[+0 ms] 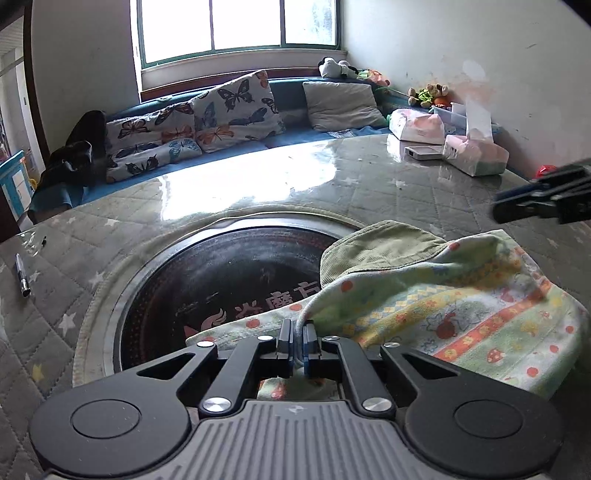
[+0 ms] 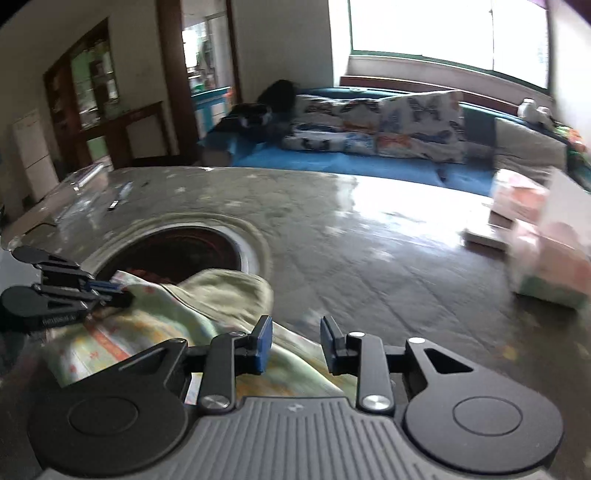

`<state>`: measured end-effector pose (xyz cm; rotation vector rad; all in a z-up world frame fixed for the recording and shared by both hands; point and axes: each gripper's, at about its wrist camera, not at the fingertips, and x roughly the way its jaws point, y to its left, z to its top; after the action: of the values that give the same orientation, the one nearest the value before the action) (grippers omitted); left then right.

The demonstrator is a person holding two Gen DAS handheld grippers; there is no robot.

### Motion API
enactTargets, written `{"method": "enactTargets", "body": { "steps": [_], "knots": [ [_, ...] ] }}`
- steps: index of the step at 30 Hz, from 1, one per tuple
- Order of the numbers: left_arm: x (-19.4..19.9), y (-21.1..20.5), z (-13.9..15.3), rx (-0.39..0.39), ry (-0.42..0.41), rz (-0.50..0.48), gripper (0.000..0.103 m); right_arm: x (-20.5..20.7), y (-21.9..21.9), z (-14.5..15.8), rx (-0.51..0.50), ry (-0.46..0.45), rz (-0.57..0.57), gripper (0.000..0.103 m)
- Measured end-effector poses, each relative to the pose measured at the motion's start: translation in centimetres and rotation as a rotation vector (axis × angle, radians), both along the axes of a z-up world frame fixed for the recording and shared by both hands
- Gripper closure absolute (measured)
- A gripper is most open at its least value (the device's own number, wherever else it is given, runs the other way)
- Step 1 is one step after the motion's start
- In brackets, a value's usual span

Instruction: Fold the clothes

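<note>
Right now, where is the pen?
In the left wrist view, the pen lies alone at the far left on the starry table cover, left of the round dark hotplate and well away from the patterned cloth.

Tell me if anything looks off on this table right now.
The patterned cloth is bunched, not flat, and one end drapes over the round recessed dark plate in the table. The left tongs pinch its edge; the right tongs are open.

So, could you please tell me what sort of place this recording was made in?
Probably a home living room: a blue sofa with butterfly-print cushions under a wide window, and soft toys beside the quilted round table.
</note>
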<state>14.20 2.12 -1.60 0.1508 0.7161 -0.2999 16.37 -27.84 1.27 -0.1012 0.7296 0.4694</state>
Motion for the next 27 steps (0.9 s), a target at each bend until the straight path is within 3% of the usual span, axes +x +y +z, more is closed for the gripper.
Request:
{"method": "enactTargets", "body": {
  "steps": [4,15,17,21,24,27],
  "knots": [
    [0.4,-0.1,-0.1,0.005,0.003,0.007,0.094,-2.3,-2.1,-0.7,-0.018,0.023,-0.025,0.067],
    [0.6,-1.1,-0.4,0.030,0.004,0.028,0.092,-9.7,-2.8,-1.9,0.038,0.062,0.042,0.068],
    [0.5,-1.0,-0.4,0.033,0.000,0.037,0.088,-10.1,-2.3,-2.7,0.022,0.083,0.050,0.068],
    [0.3,-0.4,-0.1,0.040,-0.012,0.069,0.069,-10.4,-2.5,-2.4,0.020,0.070,0.035,0.068],
    [-0.2,0.2,0.7,0.022,-0.030,0.091,0.066,-10.3,-2.3,-1.2,0.024,0.031,0.033,0.068],
    [-1.2,0.3,1.4,0.006,-0.047,0.105,0.048,-9.3,-1.5,-0.2,0.038,-0.019,0.041,0.064]
  ]
}}
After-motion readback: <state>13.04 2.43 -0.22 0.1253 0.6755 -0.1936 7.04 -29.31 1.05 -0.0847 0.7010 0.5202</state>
